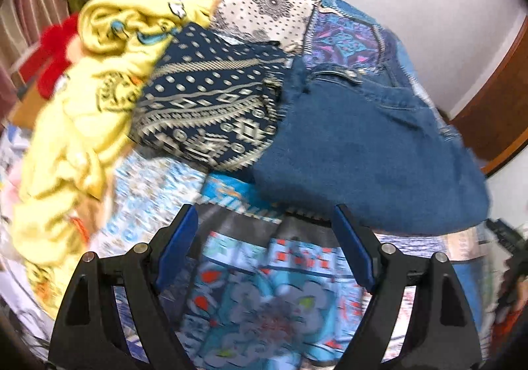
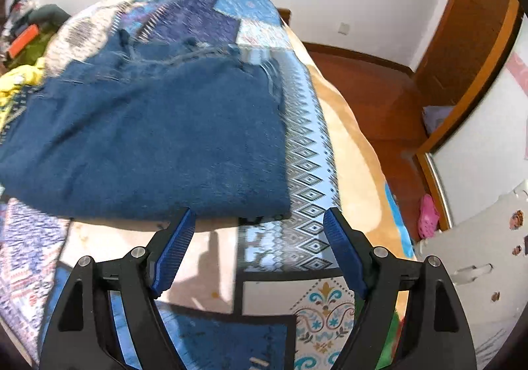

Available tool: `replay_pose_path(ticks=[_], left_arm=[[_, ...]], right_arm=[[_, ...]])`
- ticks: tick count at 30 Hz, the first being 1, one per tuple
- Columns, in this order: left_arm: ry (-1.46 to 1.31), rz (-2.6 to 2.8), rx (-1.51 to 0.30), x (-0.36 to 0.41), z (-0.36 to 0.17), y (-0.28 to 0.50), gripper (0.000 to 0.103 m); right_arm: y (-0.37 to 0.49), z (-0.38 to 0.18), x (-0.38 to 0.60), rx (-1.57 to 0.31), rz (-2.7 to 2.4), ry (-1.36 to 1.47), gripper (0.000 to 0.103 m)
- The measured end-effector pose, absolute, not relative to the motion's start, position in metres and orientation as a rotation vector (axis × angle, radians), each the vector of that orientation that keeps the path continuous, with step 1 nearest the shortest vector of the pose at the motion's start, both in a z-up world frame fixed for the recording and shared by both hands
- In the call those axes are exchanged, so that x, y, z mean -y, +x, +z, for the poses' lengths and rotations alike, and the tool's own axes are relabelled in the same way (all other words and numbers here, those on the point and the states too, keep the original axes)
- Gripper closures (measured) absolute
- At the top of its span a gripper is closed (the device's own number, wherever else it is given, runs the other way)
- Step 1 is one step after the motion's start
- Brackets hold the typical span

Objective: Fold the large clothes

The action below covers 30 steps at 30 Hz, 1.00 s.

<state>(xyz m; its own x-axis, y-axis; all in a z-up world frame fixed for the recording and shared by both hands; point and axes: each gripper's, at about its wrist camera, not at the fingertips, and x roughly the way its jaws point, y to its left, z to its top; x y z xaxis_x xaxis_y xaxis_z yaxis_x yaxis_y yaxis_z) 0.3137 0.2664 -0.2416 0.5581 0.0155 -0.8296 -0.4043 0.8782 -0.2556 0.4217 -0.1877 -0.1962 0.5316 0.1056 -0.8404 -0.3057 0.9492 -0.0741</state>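
Observation:
A folded pair of blue jeans (image 1: 359, 145) lies flat on the patchwork bedspread (image 1: 264, 297), waistband at the far end. It also shows in the right wrist view (image 2: 148, 139). My left gripper (image 1: 264, 221) is open and empty, just short of the jeans' near edge. My right gripper (image 2: 259, 221) is open and empty, its fingertips at the jeans' near right corner, above the bedspread (image 2: 307, 172).
A navy patterned garment (image 1: 211, 103) lies left of the jeans, touching them. A crumpled yellow garment (image 1: 89, 99) and red cloth (image 1: 54, 53) lie further left. The bed's right edge drops to a wooden floor (image 2: 379, 96) with a pink shoe (image 2: 427, 215).

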Motion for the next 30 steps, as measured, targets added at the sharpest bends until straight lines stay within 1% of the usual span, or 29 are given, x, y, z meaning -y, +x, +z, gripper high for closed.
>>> replay_pose_path(ticks=[4, 6, 9, 13, 16, 20, 21, 22, 23, 24, 25, 26, 28, 29, 30], left_arm=[[-0.634, 0.141, -0.96, -0.259, -0.254, 0.322, 0.02], [-0.72, 0.085, -0.961, -0.255, -0.263, 0.328, 0.02], [-0.796, 0.059, -0.96, -0.249, -0.279, 0.342, 0.02], [-0.924, 0.041, -0.958, -0.253, -0.302, 0.36, 0.02], [-1.035, 0.043, -0.909, -0.26, -0.316, 0.367, 0.02], [-1.03, 0.107, -0.872, -0.263, -0.321, 0.388, 0.021], [-1.022, 0.119, -0.871, -0.262, -0.321, 0.391, 0.024], [-1.015, 0.127, -0.874, -0.261, -0.323, 0.395, 0.031], [-1.01, 0.133, -0.868, -0.259, -0.323, 0.399, 0.033], [-1.013, 0.142, -0.857, -0.26, -0.322, 0.4, 0.037], [-1.018, 0.15, -0.851, -0.26, -0.321, 0.4, 0.045], [-1.015, 0.161, -0.847, -0.259, -0.318, 0.4, 0.048], [-0.938, 0.183, -0.833, -0.255, -0.302, 0.399, 0.064], [-0.897, 0.18, -0.816, -0.256, -0.293, 0.398, 0.067], [-0.875, 0.175, -0.797, -0.256, -0.286, 0.398, 0.073]], right_arm=[[0.413, -0.181, 0.178, -0.942, 0.3, -0.206, 0.025], [0.412, -0.176, 0.168, -0.931, 0.336, -0.191, 0.021], [0.413, -0.171, 0.153, -0.918, 0.397, -0.153, 0.02], [0.421, -0.184, 0.125, -0.959, 0.458, -0.145, 0.02], [0.425, -0.197, 0.107, -0.988, 0.486, -0.16, 0.02], [0.428, -0.215, 0.091, -1.027, 0.487, -0.187, 0.018], [0.427, -0.219, 0.089, -1.026, 0.48, -0.193, 0.015], [0.425, -0.219, 0.089, -1.02, 0.48, -0.195, 0.013], [0.425, -0.219, 0.088, -1.012, 0.483, -0.197, 0.011], [0.425, -0.219, 0.087, -1.011, 0.484, -0.2, 0.01], [0.425, -0.219, 0.087, -1.011, 0.484, -0.206, 0.01], [0.426, -0.219, 0.087, -1.013, 0.484, -0.21, 0.01], [0.427, -0.218, 0.087, -1.021, 0.488, -0.22, 0.01], [0.427, -0.217, 0.086, -1.028, 0.493, -0.23, 0.01], [0.428, -0.217, 0.085, -1.035, 0.496, -0.242, 0.01]])
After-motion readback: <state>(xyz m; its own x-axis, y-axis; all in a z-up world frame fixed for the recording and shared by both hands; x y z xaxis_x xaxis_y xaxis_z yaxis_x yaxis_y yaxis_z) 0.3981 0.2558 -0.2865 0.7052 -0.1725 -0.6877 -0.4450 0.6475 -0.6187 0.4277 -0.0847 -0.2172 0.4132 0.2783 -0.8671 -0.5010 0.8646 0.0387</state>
